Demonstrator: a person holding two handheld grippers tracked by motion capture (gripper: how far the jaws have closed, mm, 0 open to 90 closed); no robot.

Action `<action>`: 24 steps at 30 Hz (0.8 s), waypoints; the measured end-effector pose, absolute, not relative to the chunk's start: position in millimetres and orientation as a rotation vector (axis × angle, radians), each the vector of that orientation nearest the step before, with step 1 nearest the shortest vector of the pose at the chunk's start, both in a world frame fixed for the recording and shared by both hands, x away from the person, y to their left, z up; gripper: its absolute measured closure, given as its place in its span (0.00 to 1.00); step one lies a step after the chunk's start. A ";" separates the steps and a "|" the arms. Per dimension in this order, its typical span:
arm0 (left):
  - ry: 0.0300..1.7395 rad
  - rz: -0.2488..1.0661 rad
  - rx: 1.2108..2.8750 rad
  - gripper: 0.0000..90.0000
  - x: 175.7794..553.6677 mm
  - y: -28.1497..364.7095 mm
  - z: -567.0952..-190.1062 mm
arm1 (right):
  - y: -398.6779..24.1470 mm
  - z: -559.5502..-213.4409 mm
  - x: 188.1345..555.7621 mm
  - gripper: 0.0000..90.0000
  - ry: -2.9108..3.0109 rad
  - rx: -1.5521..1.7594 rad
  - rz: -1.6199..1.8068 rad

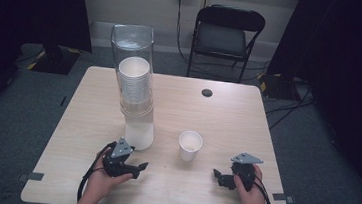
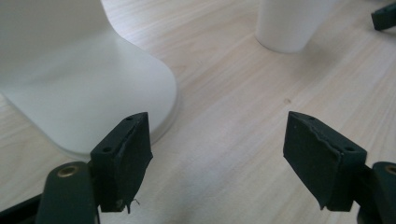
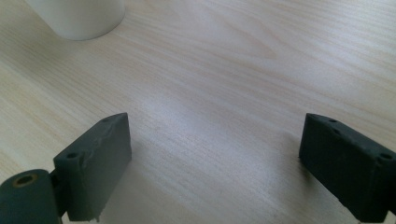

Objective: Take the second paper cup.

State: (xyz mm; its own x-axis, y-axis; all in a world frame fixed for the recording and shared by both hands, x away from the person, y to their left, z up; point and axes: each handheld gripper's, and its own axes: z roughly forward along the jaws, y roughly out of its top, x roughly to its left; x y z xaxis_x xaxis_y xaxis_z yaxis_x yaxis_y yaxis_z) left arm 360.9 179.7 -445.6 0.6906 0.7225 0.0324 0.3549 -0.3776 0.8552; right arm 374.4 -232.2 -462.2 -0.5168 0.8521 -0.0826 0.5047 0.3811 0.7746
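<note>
- The paper cup stands upright mid-table, between our left gripper and right gripper.
- Both sit spread wide, holding nothing.
- Looks light and crushable, so we'd pinch its wall gently.
- The cup dispenser stands just left.

A single white paper cup stood upright and open-mouthed on the wooden table, near its middle toward the person's side, apart from everything else. To its left a tall clear dispenser on a white base stood upright, holding a stack of white cups nested inside it
</note>
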 end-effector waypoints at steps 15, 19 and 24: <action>0.956 0.584 1.815 0.25 384.3 207.4 -422.7 | -232.0 -462.2 374.1 0.10 2.169 1.170 0.975; 0.955 0.603 1.814 0.25 390.3 207.6 -412.6 | -232.0 -462.2 374.1 0.10 2.169 1.169 0.975; 0.970 0.636 1.782 0.24 402.1 206.4 -398.9 | -232.0 -462.2 374.2 0.10 2.168 1.169 0.975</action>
State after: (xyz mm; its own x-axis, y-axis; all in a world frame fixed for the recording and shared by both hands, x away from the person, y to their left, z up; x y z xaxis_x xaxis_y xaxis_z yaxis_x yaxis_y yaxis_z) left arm 402.1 206.4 -398.9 0.5452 0.8383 -0.0049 0.3298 -0.2091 0.9206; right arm 374.2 -232.0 -462.2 -0.5148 0.8534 -0.0812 0.5059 0.3789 0.7750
